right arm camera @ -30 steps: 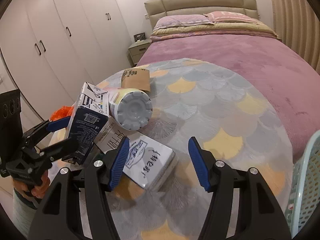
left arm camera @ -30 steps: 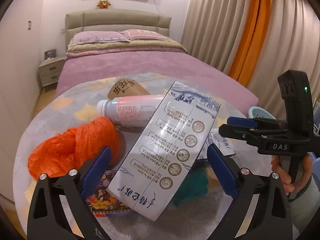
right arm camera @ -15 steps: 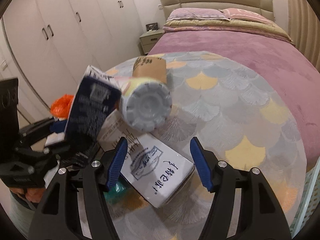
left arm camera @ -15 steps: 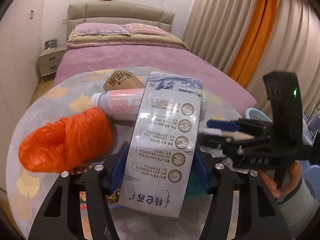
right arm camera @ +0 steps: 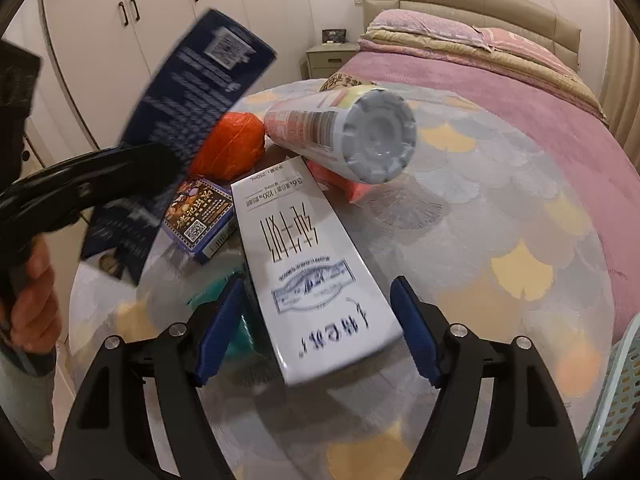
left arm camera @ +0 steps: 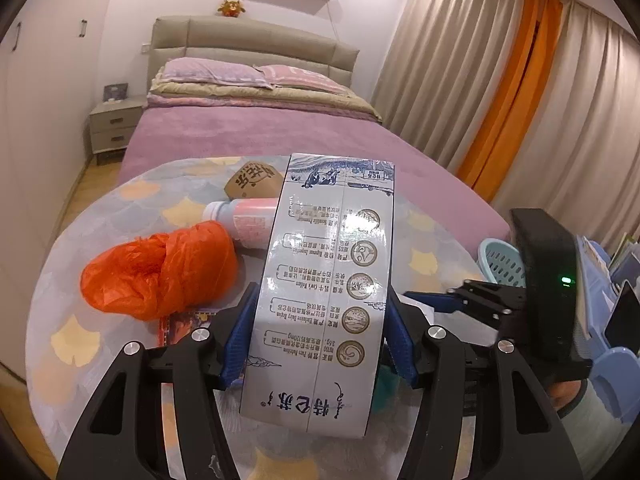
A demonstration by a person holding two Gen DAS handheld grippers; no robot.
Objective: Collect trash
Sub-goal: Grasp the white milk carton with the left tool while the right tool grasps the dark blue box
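Observation:
My left gripper point(left arm camera: 318, 344) is shut on a white and blue milk carton point(left arm camera: 324, 292) and holds it above the round table point(left arm camera: 120, 208). The same carton shows dark blue and blurred at the left of the right wrist view point(right arm camera: 188, 120). My right gripper point(right arm camera: 316, 328) is open, its jaws either side of a second white milk carton point(right arm camera: 308, 264) lying flat on the table. An orange plastic bag point(left arm camera: 160, 272), a pink-labelled bottle point(right arm camera: 344, 136), a brown paper cup point(left arm camera: 252, 180) and a small dark box point(right arm camera: 198, 216) lie on the table.
A light blue slotted basket point(left arm camera: 500, 264) stands at the table's right edge, also at the lower right of the right wrist view point(right arm camera: 616, 400). A purple bed point(left arm camera: 248, 136) lies behind the table. White wardrobes point(right arm camera: 160, 20) line the left wall. Something teal point(right arm camera: 240, 336) lies under the flat carton.
My left gripper closed on the milk carton and lifted it upright off the pile. My right gripper moved forward around the flat carton, still open.

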